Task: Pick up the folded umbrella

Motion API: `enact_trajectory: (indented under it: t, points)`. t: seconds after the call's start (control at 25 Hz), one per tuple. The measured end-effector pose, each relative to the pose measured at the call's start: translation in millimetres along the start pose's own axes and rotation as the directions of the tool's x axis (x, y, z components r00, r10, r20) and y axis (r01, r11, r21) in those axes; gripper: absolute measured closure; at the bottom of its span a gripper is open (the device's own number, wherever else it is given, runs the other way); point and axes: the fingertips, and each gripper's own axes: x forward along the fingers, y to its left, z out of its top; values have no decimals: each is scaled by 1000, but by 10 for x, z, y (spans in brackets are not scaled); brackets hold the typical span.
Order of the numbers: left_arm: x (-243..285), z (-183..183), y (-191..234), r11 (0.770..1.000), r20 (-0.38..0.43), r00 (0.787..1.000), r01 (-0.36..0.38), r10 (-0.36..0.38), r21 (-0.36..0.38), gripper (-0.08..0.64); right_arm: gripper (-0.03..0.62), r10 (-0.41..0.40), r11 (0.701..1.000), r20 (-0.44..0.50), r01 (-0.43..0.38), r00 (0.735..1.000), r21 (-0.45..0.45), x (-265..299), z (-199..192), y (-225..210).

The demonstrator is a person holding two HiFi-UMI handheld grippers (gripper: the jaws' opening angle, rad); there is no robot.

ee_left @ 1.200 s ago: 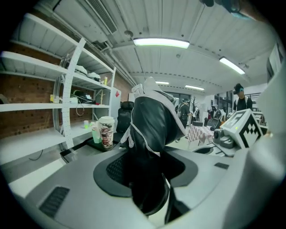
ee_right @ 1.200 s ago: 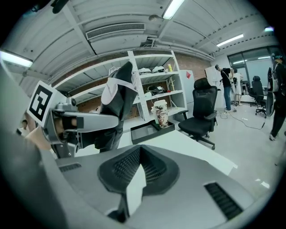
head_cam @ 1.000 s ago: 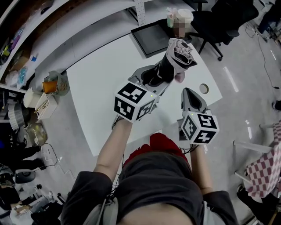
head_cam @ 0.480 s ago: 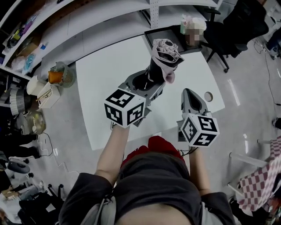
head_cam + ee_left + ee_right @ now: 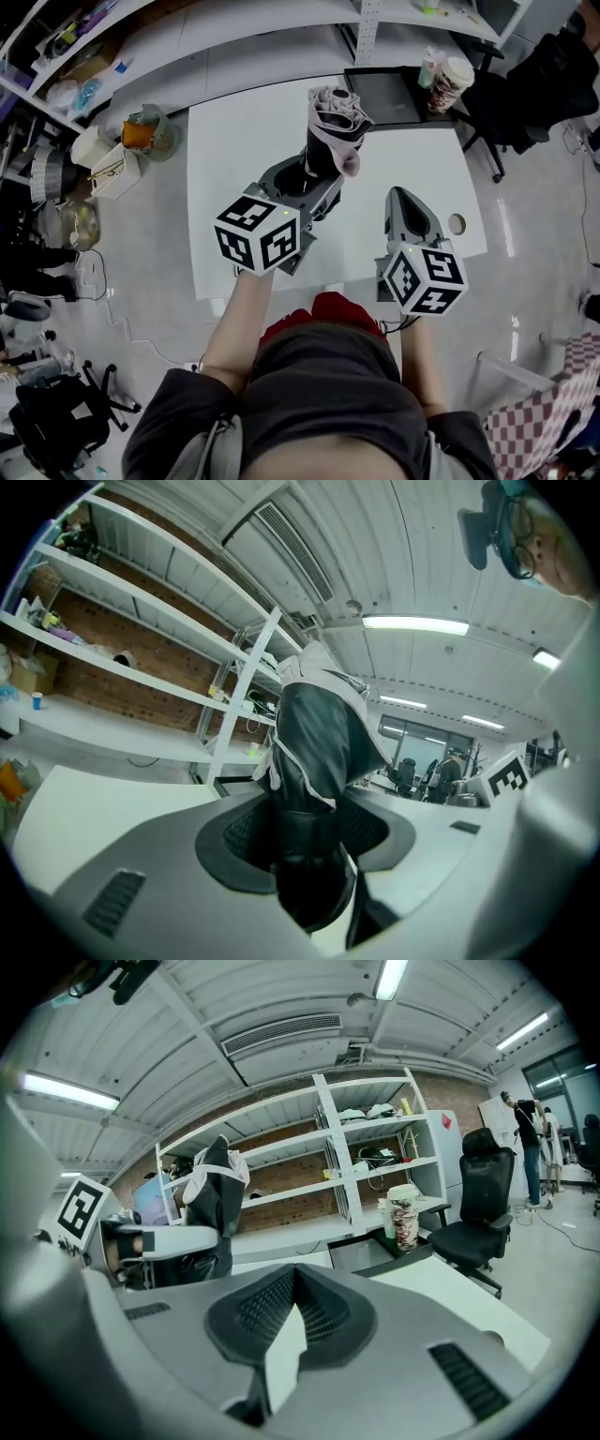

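The left gripper (image 5: 314, 185) pinches the umbrella (image 5: 333, 120) by its dark lower part. In the left gripper view the jaws sit spread on either side of the black sleeve and press into it (image 5: 314, 752). The umbrella stands nearly upright, its pale folded top leaning away from the person, and it looks to be held above the white table (image 5: 230, 178) rather than resting on it. The right gripper (image 5: 405, 199) hovers beside it with its jaws pressed together on nothing (the right gripper view shows the pads meeting at the tip (image 5: 293, 1283)).

The main risk, as I judge it, is the low grip. Most of the bulk sits above the jaws, so a quick tilt could make the umbrella pivot or slide through the pads. The loose folds at the top could also sag open. A swing toward the far edge could bring it near the cup (image 5: 450, 80) and the dark tray (image 5: 389, 94).

The sleeve covers the exact contact between pads and umbrella. The umbrella's bottom end runs out of sight below the jaws, so the gap to the table cannot be confirmed. Whether a strap holds the folds shut is not visible. The marker cubes hide both hands in the head view.
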Motion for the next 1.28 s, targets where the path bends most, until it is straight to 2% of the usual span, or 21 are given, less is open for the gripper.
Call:
enact_trajectory:
  t: [0.32, 0.44, 0.64, 0.72, 1.04, 1.28]
  points:
    - [-453, 96, 288, 994, 47, 994, -100, 102, -35, 371, 574, 82, 996, -4, -82, 997, -22, 148, 56, 375]
    - [-565, 81, 346, 990, 59, 989, -134, 136, -49, 371, 574, 114, 993, -2, -114, 994, -31, 177, 54, 458]
    - [-1007, 71, 570, 980, 79, 979, -181, 187, -79, 370, 574, 145, 988, -9, -145, 989, -50, 206, 14, 856]
    - [-1045, 68, 601, 975, 87, 973, -205, 212, -85, 371, 574, 153, 986, -8, -153, 988, -58, 216, 32, 853]
    - [-1236, 70, 691, 950, 121, 943, -303, 310, -71, 370, 575, 181, 978, 3, -179, 984, -105, 182, 84, 935]
    - [-1410, 49, 703, 940, 134, 930, -336, 341, -58, 371, 575, 202, 972, 10, -199, 979, -128, 109, 73, 1093]
